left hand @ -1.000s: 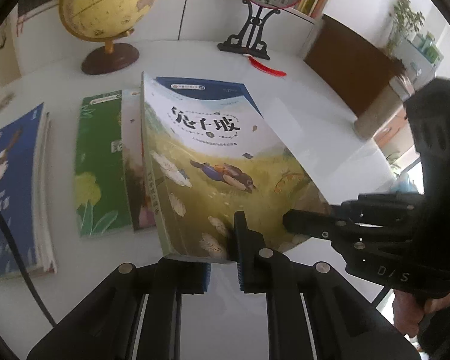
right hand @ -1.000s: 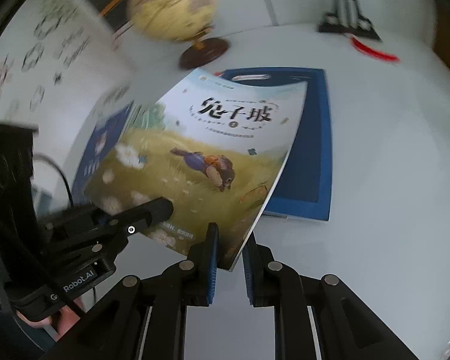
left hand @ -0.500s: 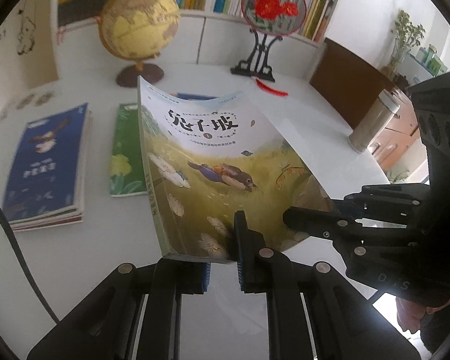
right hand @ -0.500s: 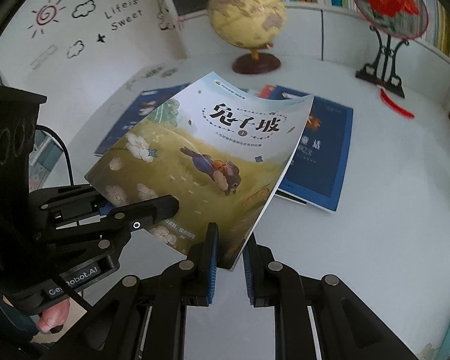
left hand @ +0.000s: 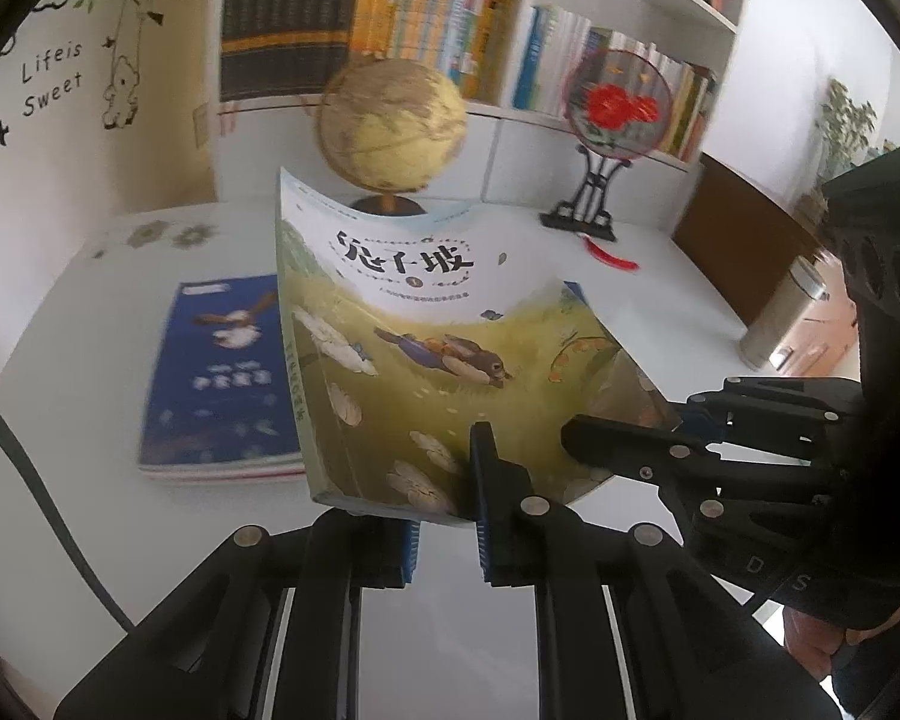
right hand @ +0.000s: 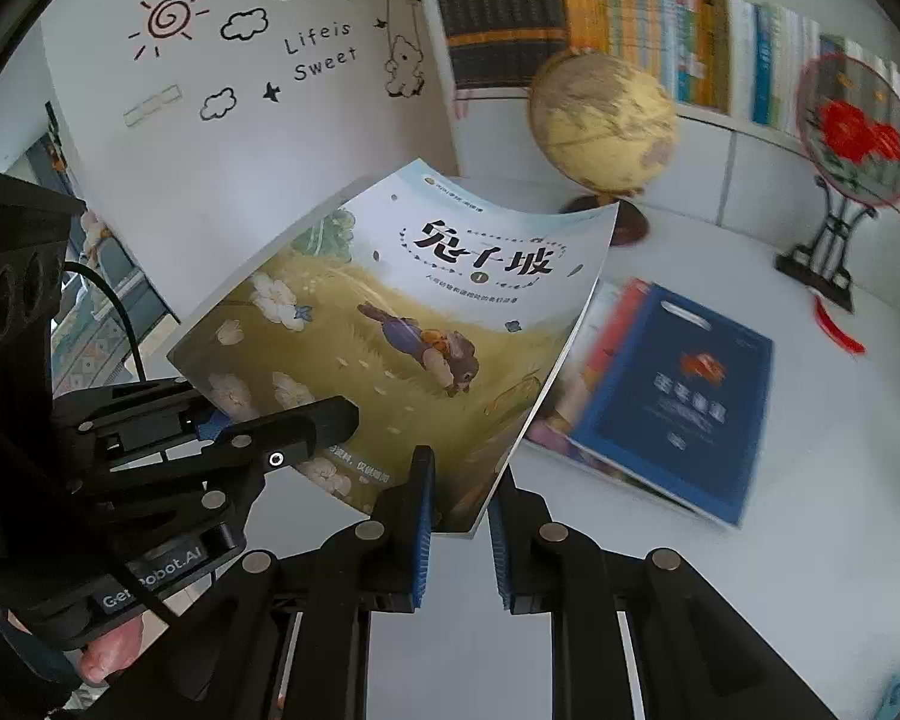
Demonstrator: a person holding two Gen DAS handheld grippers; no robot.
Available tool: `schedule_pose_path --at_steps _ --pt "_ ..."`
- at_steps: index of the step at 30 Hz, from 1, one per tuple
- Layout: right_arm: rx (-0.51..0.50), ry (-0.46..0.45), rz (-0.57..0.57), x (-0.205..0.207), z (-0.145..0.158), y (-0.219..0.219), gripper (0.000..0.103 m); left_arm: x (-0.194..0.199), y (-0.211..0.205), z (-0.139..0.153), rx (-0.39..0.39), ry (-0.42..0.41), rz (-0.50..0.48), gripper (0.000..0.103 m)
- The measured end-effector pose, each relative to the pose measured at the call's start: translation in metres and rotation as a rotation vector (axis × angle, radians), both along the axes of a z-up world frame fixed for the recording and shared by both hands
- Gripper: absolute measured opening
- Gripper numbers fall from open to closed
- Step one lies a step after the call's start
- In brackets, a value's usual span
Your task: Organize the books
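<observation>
We hold the rabbit picture book (left hand: 426,360) clear above the white table (left hand: 660,300), its cover facing us and its top edge curling toward the globe (left hand: 393,126). Our left gripper (left hand: 447,531) is clenched on the book's lower edge near the spine corner, and our right gripper (right hand: 459,531) is clenched on the same lower edge at the opposite corner, so the book hangs between the two. From the globe, a dark blue book (left hand: 219,372) lies flat on the table nearer to us and to the left, and another blue book (right hand: 672,396) lies atop a small pile nearer to us on the right. To the right of the globe stands a round fan with a red flower (left hand: 618,102) on a black stand, and behind the globe the bookshelf (left hand: 414,24) holds rows of upright books.
</observation>
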State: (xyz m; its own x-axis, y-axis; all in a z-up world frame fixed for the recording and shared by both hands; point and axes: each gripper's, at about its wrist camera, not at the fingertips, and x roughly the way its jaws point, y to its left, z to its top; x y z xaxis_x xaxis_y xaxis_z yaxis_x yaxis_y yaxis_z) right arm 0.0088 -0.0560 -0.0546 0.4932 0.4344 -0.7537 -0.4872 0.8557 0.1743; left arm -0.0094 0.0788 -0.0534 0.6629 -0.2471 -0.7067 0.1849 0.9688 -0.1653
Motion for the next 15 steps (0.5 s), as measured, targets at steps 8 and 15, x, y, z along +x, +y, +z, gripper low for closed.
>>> schedule_pose_path --at_steps 8,15 --pt "0.011 0.046 -0.003 0.043 -0.018 0.078 0.017 0.047 0.076 -0.021 -0.023 0.046 0.012 0.012" --pt "-0.019 0.088 -0.028 0.084 -0.041 0.126 0.017 0.088 0.114 -0.046 -0.057 0.09 0.001 0.012"
